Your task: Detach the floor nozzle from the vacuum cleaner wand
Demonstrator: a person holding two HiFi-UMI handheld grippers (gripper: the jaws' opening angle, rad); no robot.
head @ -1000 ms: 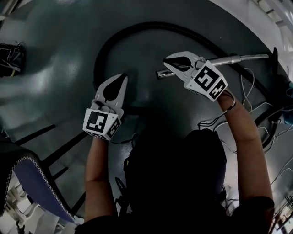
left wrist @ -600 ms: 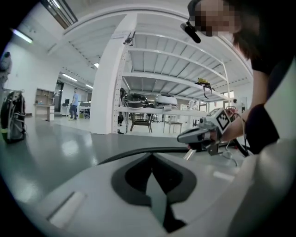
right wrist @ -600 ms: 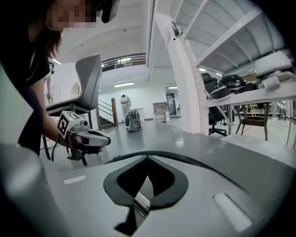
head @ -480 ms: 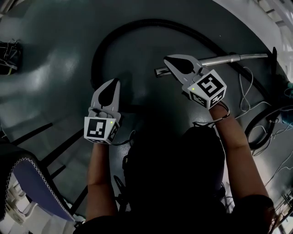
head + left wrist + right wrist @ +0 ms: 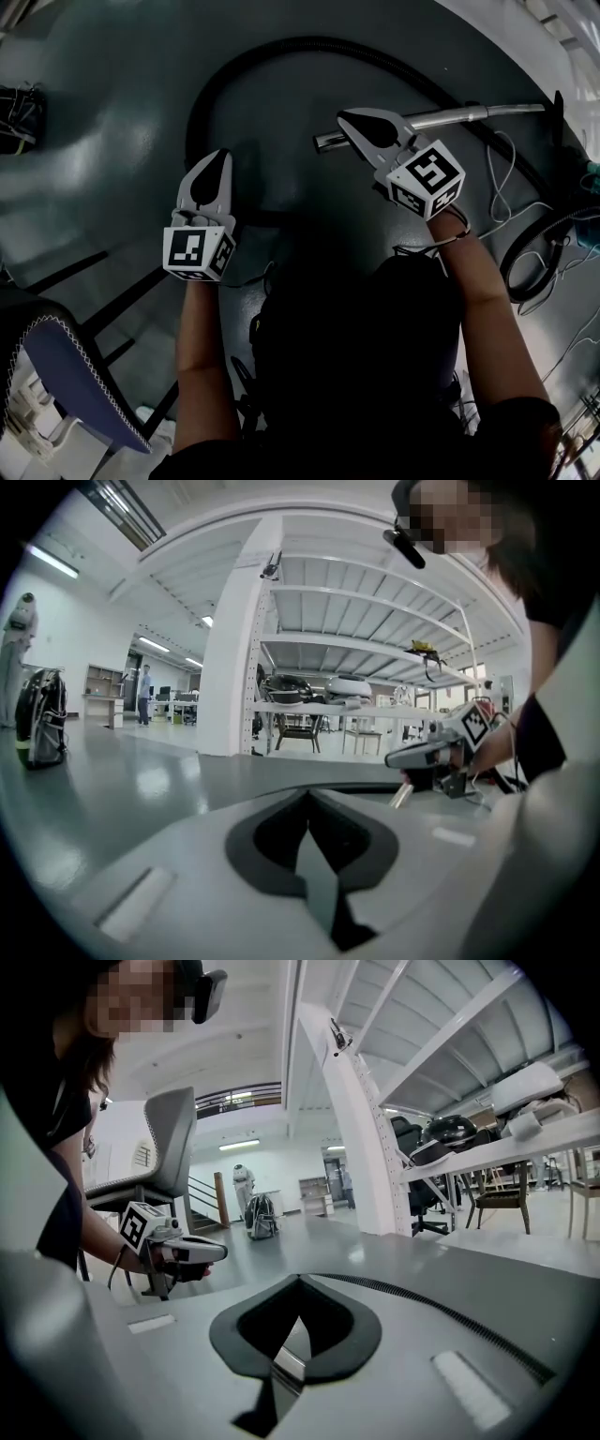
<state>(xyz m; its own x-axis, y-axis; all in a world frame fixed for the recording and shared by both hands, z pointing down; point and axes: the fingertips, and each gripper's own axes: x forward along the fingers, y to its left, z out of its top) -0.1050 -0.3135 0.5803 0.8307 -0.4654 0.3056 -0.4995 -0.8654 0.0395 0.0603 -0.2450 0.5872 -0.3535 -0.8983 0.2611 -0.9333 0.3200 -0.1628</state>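
Surroundings: grey floor (image 5: 112,159) under everything. One black ribbed hose (image 5: 309,43), arcing from beside the left claw (image 5: 219,155), over the top and down to the right past the vacuum cleaner wand (image 5: 459,114). Thin loose cables (image 5: 506,178) tangled at right, near the wand's far end; count not readable. One office chair (image 5: 66,375) at lower left, well apart. One backpack (image 5: 42,719) upright on the floor, far off. One white column (image 5: 234,649) and one shelving rack (image 5: 375,658) in the background.

Claws: two.
- On the left claw, jaws fully together, nothing held. Hovers over bare floor inside the hose's curve.
- On the right claw (image 5: 343,116), jaws likewise together, no grip visible. Sits directly over the wand's near end.

Wand: one shiny metal tube, stretched across the floor from under the right claw out to the right. Near end open and bare, poking out just past that claw. Sliver of bright metal visible through the claw's cut-out in the right gripper view; contact with the tube not determinable.
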